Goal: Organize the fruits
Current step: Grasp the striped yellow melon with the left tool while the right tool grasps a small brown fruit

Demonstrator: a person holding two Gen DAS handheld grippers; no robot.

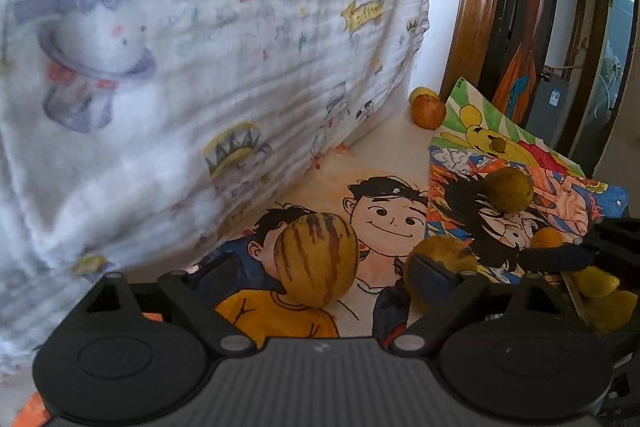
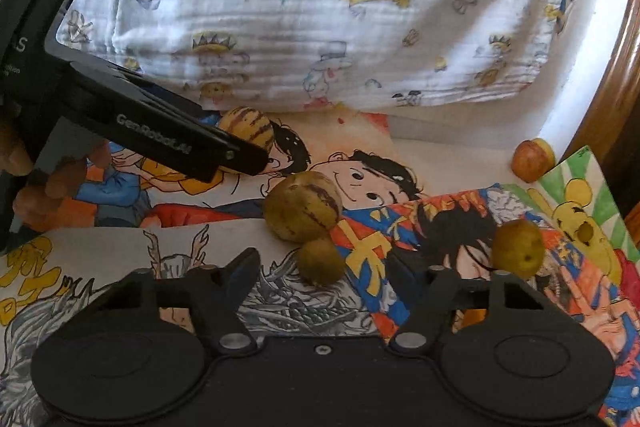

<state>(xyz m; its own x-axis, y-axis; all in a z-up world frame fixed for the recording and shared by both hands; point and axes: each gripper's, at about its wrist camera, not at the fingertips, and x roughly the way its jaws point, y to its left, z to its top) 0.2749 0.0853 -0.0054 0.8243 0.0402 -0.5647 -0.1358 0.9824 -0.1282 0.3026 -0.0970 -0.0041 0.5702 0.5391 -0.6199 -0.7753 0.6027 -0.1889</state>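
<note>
Yellow melon (image 1: pixel 316 259) with brown stripes, red-orange apple (image 1: pixel 429 111), white cartoon-print cloth (image 1: pixel 224 39), colourful cartoon drawings (image 2: pixel 400 183)

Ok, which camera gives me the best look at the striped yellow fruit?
The left wrist view: the striped yellow fruit sits close between the open left gripper's fingers, stripes clear and nothing covering it. In the right wrist view it is farther off and its lower part is hidden behind the left gripper's body.
</note>
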